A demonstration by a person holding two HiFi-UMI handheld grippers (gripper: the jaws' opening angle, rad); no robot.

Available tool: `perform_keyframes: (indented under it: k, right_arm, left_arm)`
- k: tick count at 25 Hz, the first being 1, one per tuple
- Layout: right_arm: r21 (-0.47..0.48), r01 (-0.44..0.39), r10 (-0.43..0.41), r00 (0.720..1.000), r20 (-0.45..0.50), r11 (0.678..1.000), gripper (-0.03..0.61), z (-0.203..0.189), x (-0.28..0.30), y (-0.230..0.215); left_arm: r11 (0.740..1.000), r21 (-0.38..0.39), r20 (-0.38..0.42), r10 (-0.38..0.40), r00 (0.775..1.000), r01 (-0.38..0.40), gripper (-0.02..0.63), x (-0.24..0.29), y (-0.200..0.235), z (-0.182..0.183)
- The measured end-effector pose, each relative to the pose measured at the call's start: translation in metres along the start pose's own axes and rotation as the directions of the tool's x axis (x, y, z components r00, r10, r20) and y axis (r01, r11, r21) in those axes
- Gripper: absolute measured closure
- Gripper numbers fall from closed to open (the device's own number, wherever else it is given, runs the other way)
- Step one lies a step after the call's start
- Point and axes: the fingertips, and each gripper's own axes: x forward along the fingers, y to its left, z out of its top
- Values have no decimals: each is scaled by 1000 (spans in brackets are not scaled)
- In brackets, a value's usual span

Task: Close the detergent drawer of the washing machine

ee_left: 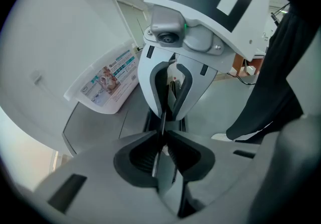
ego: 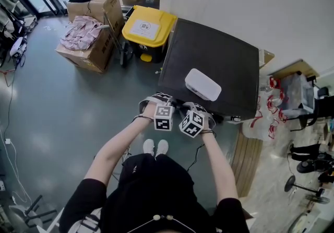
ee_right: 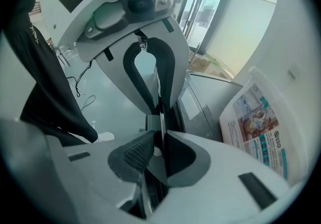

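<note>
The washing machine (ego: 214, 54) has a dark top and stands against the wall, with a white printed packet (ego: 202, 84) lying on it. Both grippers meet at its front left edge, tips facing each other and tilted down. A thin dark edge of the drawer (ee_left: 161, 127) runs between the two. My left gripper (ee_left: 161, 153) holds that edge between nearly closed pads. My right gripper (ee_right: 159, 150) has the same edge (ee_right: 161, 120) between its jaws, with a slim gap showing beside its ribbed pad (ee_right: 140, 152). In the head view the marker cubes hide the tips and most of the drawer.
A yellow-lidded bin (ego: 148, 25) and cardboard boxes (ego: 91, 44) stand to the machine's left. Plastic bags (ego: 266, 117) and a wooden board (ego: 245, 159) lie at its right. The person's feet (ego: 155, 147) are on the grey floor right before the machine.
</note>
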Motion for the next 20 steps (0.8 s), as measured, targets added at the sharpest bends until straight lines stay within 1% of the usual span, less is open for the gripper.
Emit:
perform_keyframes:
  k: [7,13,16,18,19,20]
  right_arm:
    - [-84,117,-117,993,7,990,485,-1,-2,-3]
    - [-117,144,-145,989,0,983,483,0,-3,-5]
    - [-141,212,-209,977,36,967,483,7,-9,-9]
    - [-133,250,-244,968,57,959,451,9,-13,-15]
    - [-119,249,-244,968,54,961,404,7,-13,-18]
    - [-104,243,-240,970,47,964,376,5,-13,-21]
  left_arm:
    - [998,-46,-1,43,999,-43,551,-1,4,2]
    - [995,-73,-5,62,998,-62,551,-2,8,1]
    - [994,-76,-3,81,997,-81,551,-1,9,0]
    - [993,-83,-3,85,996,-85,549,1,11,-1]
    - [993,-87,-2,83,997,-83,549,1,11,-1]
    - [993,-91,0,81,997,-81,548,1,11,0]
